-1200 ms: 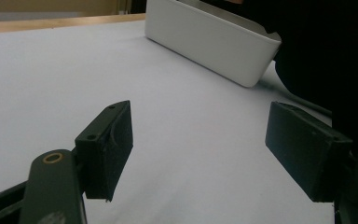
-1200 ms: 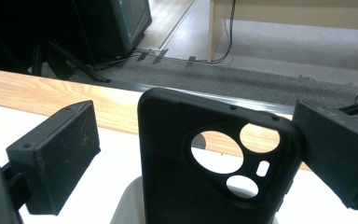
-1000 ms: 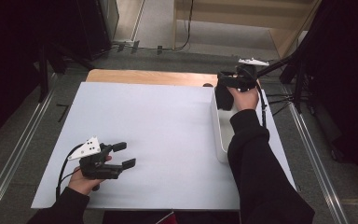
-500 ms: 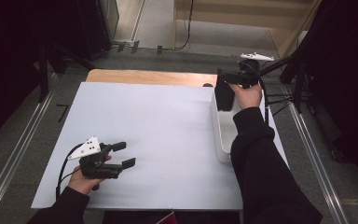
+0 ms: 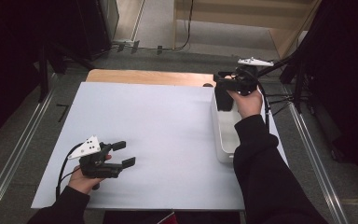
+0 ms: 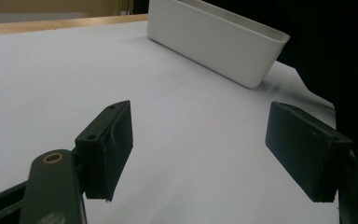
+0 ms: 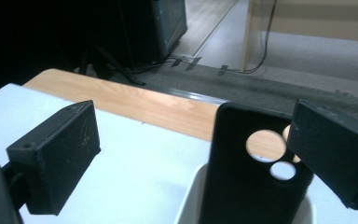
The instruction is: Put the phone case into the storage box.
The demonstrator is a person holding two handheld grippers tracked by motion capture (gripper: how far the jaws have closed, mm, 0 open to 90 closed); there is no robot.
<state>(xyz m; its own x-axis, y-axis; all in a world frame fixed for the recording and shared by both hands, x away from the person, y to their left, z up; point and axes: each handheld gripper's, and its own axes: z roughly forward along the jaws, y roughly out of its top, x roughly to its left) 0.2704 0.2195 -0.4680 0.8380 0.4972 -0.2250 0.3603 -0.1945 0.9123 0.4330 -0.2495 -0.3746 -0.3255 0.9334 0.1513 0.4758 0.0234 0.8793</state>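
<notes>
At the near left of the white table cover (image 5: pixel 158 140), the left gripper (image 5: pixel 123 154) lies low in the person's left hand (image 5: pixel 86 179), its jaws spread wide with nothing but bare white surface between them. Its cable loops back toward the sleeve. Across the open sheet, well apart, a white oblong bin (image 5: pixel 221 135) stands along the right edge; the person's dark right sleeve (image 5: pixel 261 168) lies over much of it. At the bin's far end a black phone case (image 7: pixel 254 172) stands upright, its camera cut-outs showing. The right gripper (image 5: pixel 223 84) hovers there with its jaws wide apart; the case sits between them, beside one jaw, touching neither that I can tell. Beyond the sheet runs a strip of bare wood tabletop (image 5: pixel 144 77), then grey floor (image 5: pixel 205 56) with cables and dark equipment stands.
</notes>
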